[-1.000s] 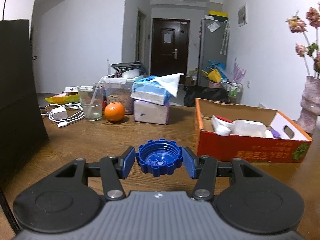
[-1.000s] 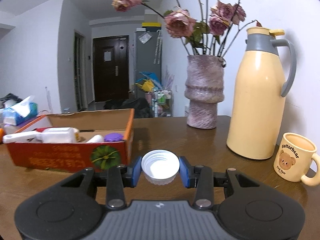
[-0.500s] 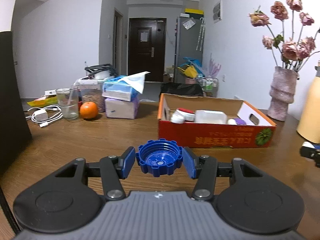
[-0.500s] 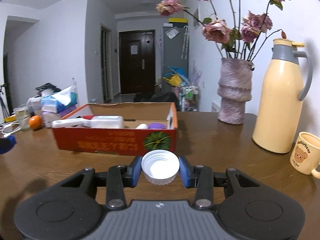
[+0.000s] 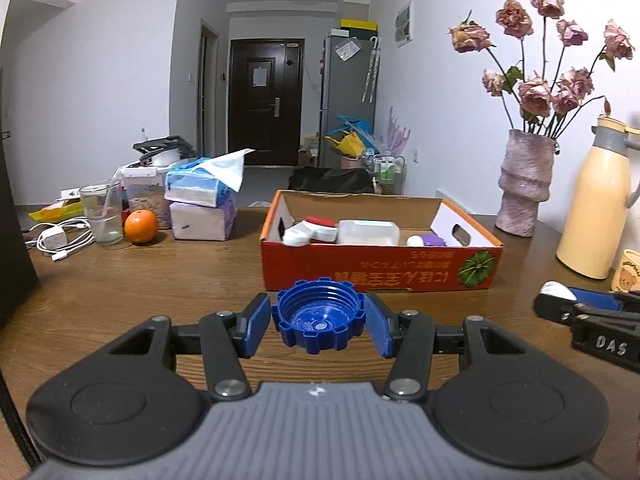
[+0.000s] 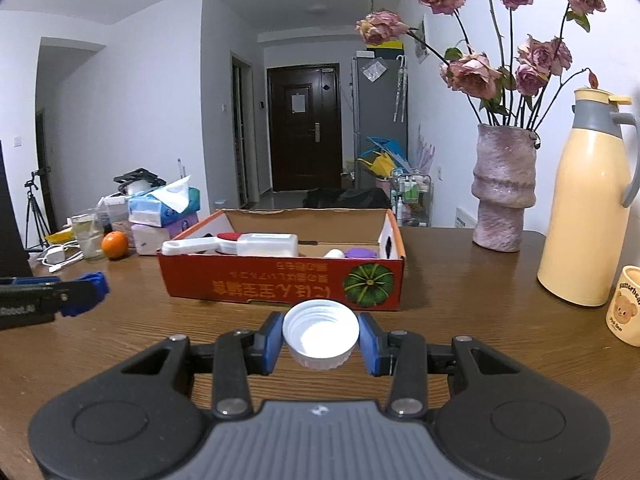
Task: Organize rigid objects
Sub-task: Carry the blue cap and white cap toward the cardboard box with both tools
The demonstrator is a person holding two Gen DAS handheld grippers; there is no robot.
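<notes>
The left gripper (image 5: 319, 327) has its jaws closed on a blue notched bottle cap (image 5: 319, 325), held open side up above the wooden surface (image 5: 160, 280), just short of the orange cardboard box (image 5: 376, 270). The right gripper (image 6: 320, 340) has its jaws narrowed on a white ribbed bottle cap (image 6: 321, 334), also open side up, in front of the same box (image 6: 280, 284). Inside the box lie a white plastic bottle (image 5: 368, 232), a red-and-white container (image 5: 316, 228) and a purple cap (image 5: 434, 240). To the box's right stand a pink vase of dried roses (image 6: 502, 188), a cream thermos jug (image 6: 588, 200) and a bear mug (image 6: 626, 306). To its left sit tissue packs (image 5: 200, 204), an orange (image 5: 140, 226), a glass (image 5: 102, 212) and a white charger cable (image 5: 56, 240)
</notes>
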